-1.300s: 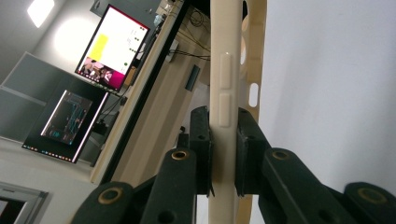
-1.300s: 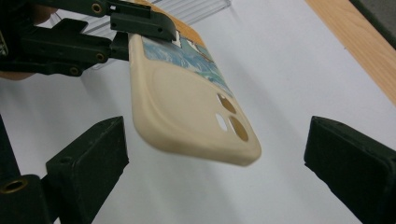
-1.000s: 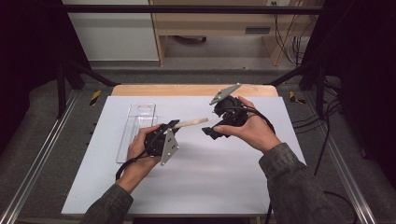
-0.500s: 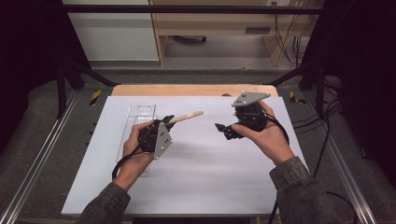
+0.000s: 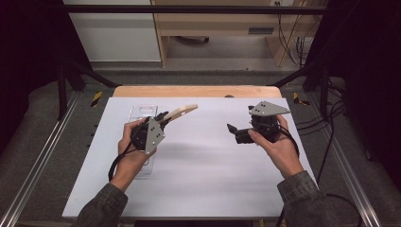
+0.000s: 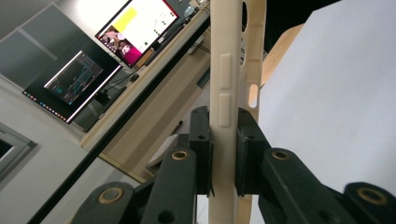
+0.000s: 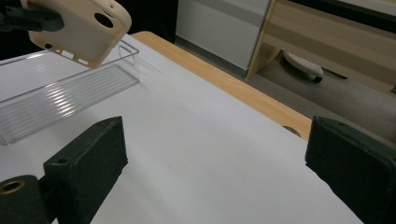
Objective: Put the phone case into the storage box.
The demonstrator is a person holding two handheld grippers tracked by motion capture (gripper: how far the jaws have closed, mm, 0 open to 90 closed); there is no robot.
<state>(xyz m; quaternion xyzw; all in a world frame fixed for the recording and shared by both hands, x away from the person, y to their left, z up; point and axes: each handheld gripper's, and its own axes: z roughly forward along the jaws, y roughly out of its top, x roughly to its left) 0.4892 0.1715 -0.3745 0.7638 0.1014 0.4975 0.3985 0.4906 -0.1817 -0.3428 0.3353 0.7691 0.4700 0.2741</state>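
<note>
Phone case: cream-coloured soft plastic phone case (image 5: 181,112), lifted off the table, at about ten o'clock of the white sheet, sticking out toward one o'clock from the left gripper (image 5: 162,117).
Left grip: pads pinch the case's side wall just below its two raised buttons (image 6: 224,95); the case stands edge-on between the jaws.
Right gripper: right gripper (image 5: 231,128) at about two o'clock of the sheet, jaws spread wide with nothing between them, aimed across toward the case.
What changed: a second ago the right gripper sat close against the case near the middle; it has since pulled away to the right and lower, while the left has shifted the case a little leftward. The case now hangs from one gripper alone.
Tray: clear ribbed plastic tray (image 7: 65,93) lies on the white table sheet (image 5: 208,179), directly beneath the case.
Meaning: seemingly a handover has finished; the left likely lowers the case into the tray next.
Risk: thin edge grip could let the case swivel.
</note>
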